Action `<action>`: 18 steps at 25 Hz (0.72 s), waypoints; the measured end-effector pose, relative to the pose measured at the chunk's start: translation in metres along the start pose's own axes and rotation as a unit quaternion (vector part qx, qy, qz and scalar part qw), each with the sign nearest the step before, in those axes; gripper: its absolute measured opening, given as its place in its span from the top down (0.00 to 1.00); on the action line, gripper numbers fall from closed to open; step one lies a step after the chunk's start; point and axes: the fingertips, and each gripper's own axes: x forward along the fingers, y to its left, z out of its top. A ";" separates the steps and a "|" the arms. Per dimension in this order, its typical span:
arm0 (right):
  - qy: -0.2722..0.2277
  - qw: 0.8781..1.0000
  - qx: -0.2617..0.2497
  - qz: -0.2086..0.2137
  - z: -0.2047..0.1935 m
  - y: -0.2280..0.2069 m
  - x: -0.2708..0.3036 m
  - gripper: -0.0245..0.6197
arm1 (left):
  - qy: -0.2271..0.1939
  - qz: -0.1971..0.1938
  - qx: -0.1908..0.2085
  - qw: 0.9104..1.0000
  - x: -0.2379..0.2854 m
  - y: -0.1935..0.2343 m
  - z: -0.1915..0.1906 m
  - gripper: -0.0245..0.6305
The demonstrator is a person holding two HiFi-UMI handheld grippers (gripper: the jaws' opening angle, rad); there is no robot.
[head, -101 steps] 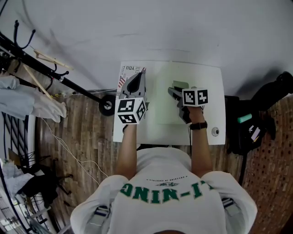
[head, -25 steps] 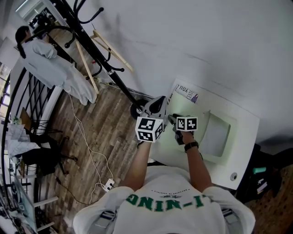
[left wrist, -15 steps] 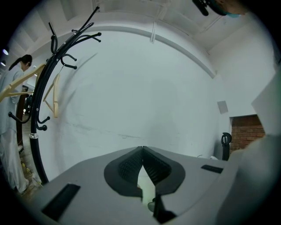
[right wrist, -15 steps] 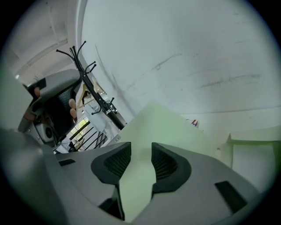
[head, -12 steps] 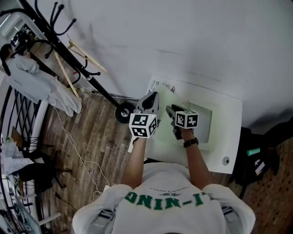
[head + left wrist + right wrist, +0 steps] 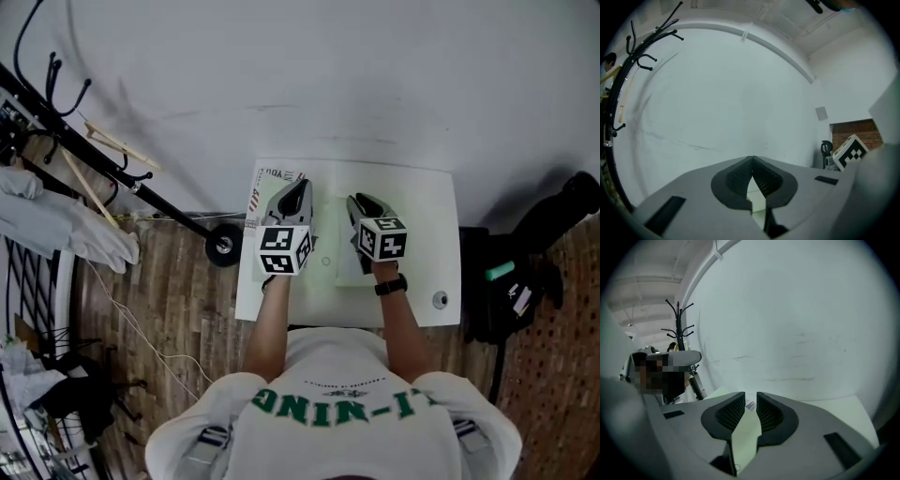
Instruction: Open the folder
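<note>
Left claw [image 6: 300,187] and right claw [image 6: 355,200], two total, hang mid-table [image 6: 422,216] overhead, the one green folder [image 6: 337,246] under the right; left view, tips pinched together; right view, jaws just narrowed, slightly apart, folder sheet between.

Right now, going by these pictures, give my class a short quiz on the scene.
1. True or false: the left gripper has its jaws together.
2. What colour is the folder? A red, B pale green, C black.
3. Fill in: the printed sheet lies at the table's far ____ corner, seen from the head view.

Key: 1 true; 2 B; 3 left.
</note>
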 end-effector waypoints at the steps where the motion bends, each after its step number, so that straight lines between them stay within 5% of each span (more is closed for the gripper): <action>1: -0.010 1.000 -0.005 -0.012 0.007 -0.007 -0.008 0.83 | -0.001 -0.005 0.001 1.000 0.004 -0.007 0.001 0.94; 7: -0.068 0.996 -0.013 -0.057 0.042 -0.035 -0.055 0.93 | -0.007 -0.035 0.005 0.999 0.017 -0.044 0.008 0.94; 18: -0.155 0.983 -0.052 -0.086 0.079 -0.046 -0.102 0.94 | -0.014 -0.041 0.025 0.999 0.021 -0.068 0.017 0.94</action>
